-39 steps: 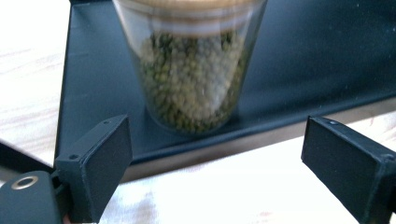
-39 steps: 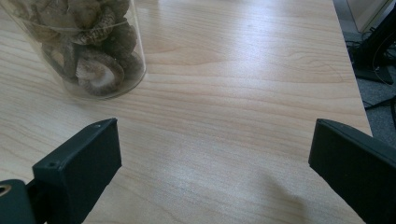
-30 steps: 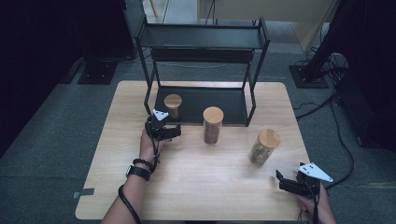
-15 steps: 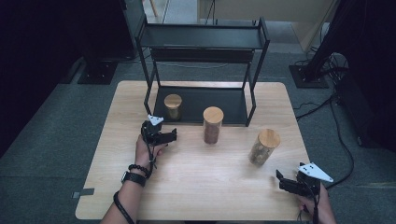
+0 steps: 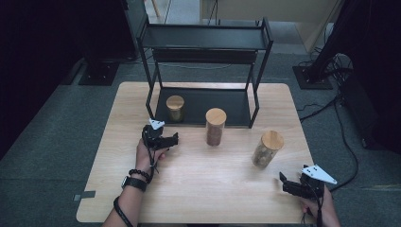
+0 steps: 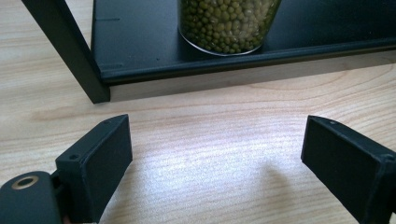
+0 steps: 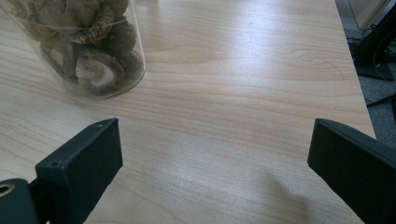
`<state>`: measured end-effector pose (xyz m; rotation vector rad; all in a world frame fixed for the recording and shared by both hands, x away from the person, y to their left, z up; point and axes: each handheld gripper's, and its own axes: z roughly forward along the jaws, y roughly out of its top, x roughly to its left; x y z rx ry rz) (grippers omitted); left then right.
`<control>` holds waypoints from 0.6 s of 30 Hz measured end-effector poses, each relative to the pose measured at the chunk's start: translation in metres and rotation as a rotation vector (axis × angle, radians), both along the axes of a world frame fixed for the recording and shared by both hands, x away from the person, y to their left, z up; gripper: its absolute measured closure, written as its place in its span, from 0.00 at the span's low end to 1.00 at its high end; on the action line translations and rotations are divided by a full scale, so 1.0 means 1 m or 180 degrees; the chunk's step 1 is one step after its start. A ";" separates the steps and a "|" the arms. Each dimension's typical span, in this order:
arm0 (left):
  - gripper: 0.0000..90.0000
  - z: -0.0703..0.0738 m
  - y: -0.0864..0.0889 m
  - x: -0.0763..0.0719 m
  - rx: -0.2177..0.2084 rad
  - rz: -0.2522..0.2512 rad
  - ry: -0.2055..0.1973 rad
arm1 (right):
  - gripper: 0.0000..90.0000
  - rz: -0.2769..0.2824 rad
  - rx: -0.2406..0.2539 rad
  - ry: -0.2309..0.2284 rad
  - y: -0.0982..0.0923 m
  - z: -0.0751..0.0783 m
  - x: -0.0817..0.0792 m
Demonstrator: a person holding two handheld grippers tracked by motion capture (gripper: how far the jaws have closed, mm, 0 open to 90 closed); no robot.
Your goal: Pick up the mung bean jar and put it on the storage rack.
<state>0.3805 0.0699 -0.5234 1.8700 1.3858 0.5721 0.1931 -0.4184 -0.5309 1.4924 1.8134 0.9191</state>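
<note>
Three lidded glass jars are on view. The green-bean jar stands on the bottom shelf of the black rack. A brown-filled jar stands on the table just in front of the rack. The dried-mushroom jar stands further right. My left gripper hovers open over bare wood just in front of the shelf edge, below the bean jar. My right gripper is open near the front right corner, with the mushroom jar ahead and to its left, untouched.
The wooden table is ringed by grey floor. A rack leg stands close ahead and left of my left gripper's jaws. The rack's upper shelf overhangs the bean jar. Cables and dark stands lie off the table at the right.
My left gripper has drawn back a little from the rack, toward the person. The right gripper and all the jars have stayed put.
</note>
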 end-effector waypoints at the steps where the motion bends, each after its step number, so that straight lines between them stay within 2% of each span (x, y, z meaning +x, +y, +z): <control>1: 0.10 -0.001 0.000 0.000 -0.0010 0.0009 0.0001 | 0.03 0.0000 -0.0006 -0.0002 0.000 0.000 0.000; 18: 0.10 -0.002 0.008 -0.008 -0.0010 0.0010 0.0033 | 0.02 -0.0014 -0.0027 -0.0007 0.001 0.000 0.000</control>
